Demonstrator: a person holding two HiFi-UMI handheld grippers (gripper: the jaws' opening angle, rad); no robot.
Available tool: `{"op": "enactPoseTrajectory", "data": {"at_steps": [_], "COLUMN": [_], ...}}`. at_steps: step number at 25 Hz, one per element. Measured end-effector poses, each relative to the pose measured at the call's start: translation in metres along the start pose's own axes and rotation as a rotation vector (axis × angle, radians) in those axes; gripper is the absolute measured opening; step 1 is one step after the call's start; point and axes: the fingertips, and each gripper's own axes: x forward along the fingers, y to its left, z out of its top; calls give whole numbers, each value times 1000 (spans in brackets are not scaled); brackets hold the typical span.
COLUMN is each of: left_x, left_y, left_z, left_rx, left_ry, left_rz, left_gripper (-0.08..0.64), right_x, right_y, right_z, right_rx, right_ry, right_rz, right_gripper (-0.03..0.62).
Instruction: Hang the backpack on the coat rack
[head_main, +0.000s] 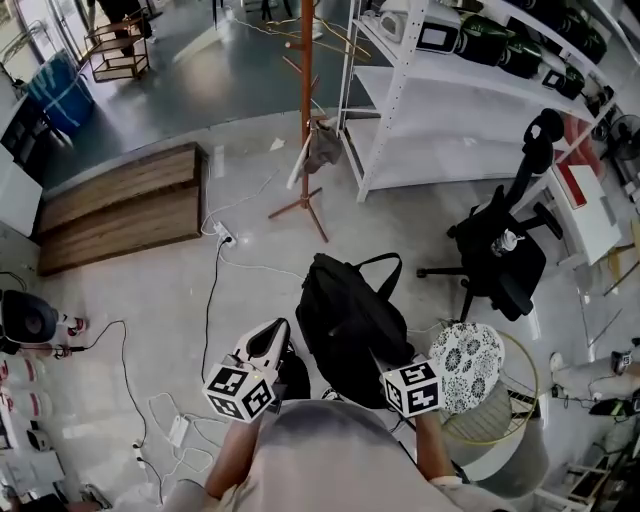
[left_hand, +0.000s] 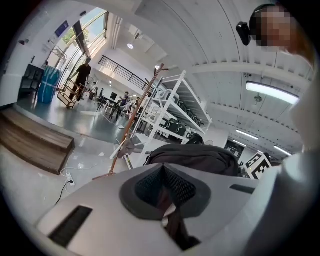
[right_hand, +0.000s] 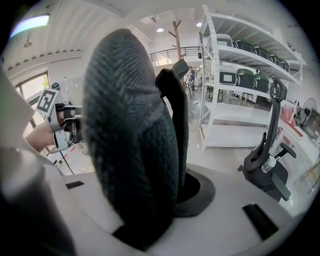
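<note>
A black backpack (head_main: 350, 325) hangs off the floor between my two grippers, right in front of the person. My left gripper (head_main: 268, 352) is shut on a thin dark strap (left_hand: 172, 220) of the backpack (left_hand: 195, 157), whose bulk shows just beyond the jaws. On the other side, my right gripper (head_main: 395, 370) is shut on the thick padded shoulder strap (right_hand: 132, 145), which fills most of the right gripper view. The brown wooden coat rack (head_main: 306, 100) stands some way ahead across the floor, and it also shows as the coat rack (left_hand: 134, 122) in the left gripper view.
White shelving (head_main: 450, 90) stands right of the rack, with a grey cloth (head_main: 322, 145) hanging low between them. A black office chair (head_main: 500, 250) and a patterned round stool (head_main: 468, 365) are at the right. A wooden platform (head_main: 120, 205) and floor cables (head_main: 222, 238) lie left.
</note>
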Motion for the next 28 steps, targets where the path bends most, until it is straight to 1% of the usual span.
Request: {"op": "enactPoseTrajectory", "data": {"at_steps": [7,12,18,24,28], "left_x": [19,26,29,28,28], "left_y": [46,79,116,143,154], "left_z": [36,62,98,115,125], "left_rx": [-15,-25,-12,-28,-18], "left_ry": [-18,-55,-82,-100,-113], "left_rz": [8,-3,-10,-32,-50], "left_gripper": [6,6,6,6,6], "right_x": [38,62,84,96,98], "right_y": [1,2,9,17,22], "right_z": [47,77,117,148,167], "right_rx": [13,24,16,32,28], "right_ry": [5,7,-8,-18,-48], "right_rz": [8,-10,-35,-54,-59], "right_gripper": [143,143,143,143,143]}}
